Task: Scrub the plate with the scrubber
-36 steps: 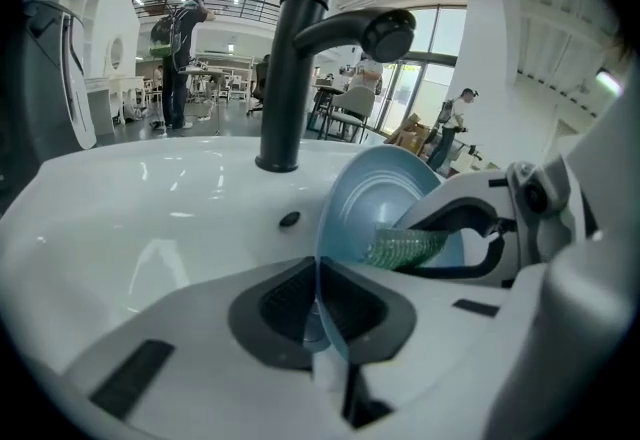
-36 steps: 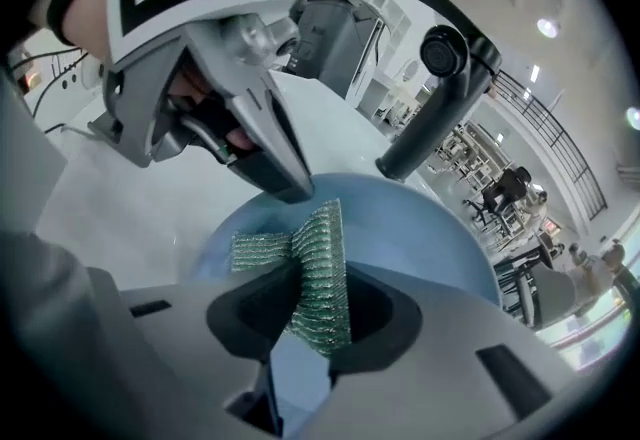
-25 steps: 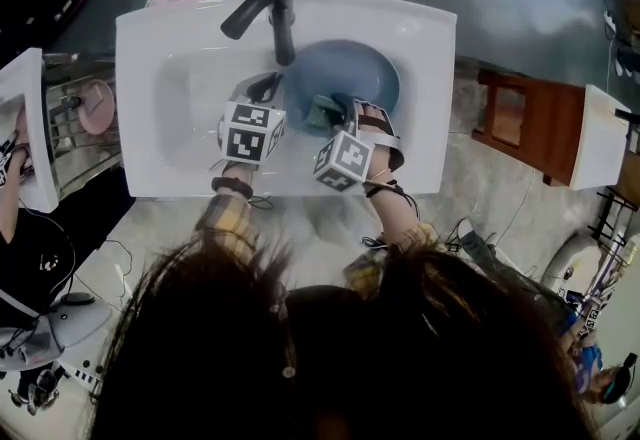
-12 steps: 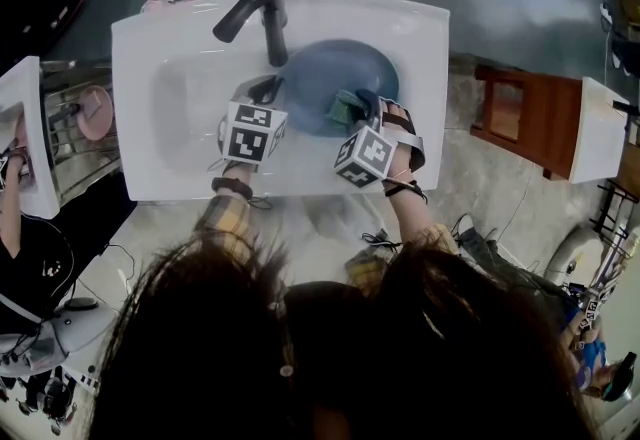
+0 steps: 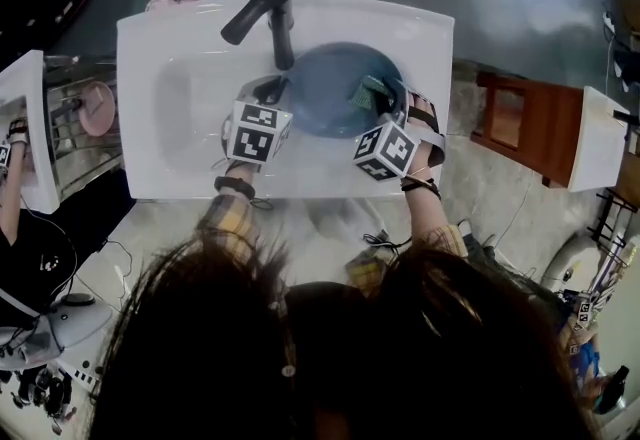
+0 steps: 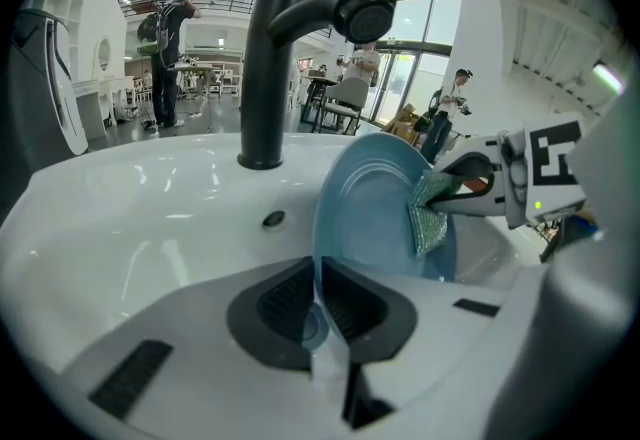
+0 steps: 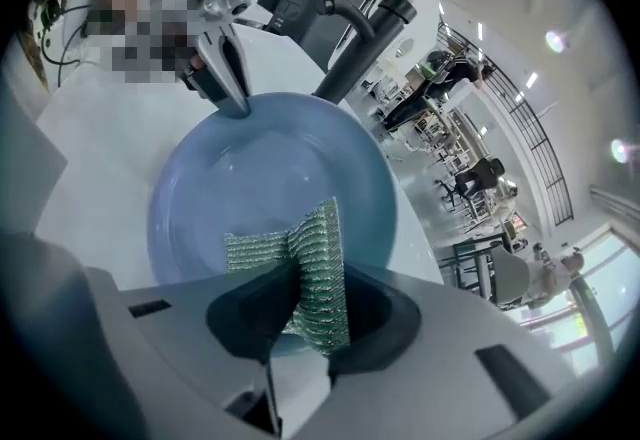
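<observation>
A blue plate [image 5: 335, 88] stands tilted in the white sink [image 5: 190, 98], under the black tap [image 5: 262, 8]. My left gripper [image 5: 275, 88] is shut on the plate's left rim, which shows edge-on between the jaws in the left gripper view, plate [image 6: 375, 213]. My right gripper [image 5: 378, 100] is shut on a green mesh scrubber [image 5: 366, 93], pressed against the plate's right side. In the right gripper view the scrubber [image 7: 300, 263] lies folded on the plate [image 7: 260, 178]. From the left gripper view the scrubber [image 6: 430, 218] touches the plate's far edge.
The sink's drain hole [image 6: 273, 219] lies left of the plate. A wooden stand [image 5: 530, 123] stands to the right of the sink. A neighbouring basin [image 5: 25, 128] with a person's hand [image 5: 15, 133] sits at far left. Cables lie on the floor.
My right gripper has carried the scrubber rightward and up across the plate, from near its middle to its right edge. The left gripper has stayed on the plate's rim.
</observation>
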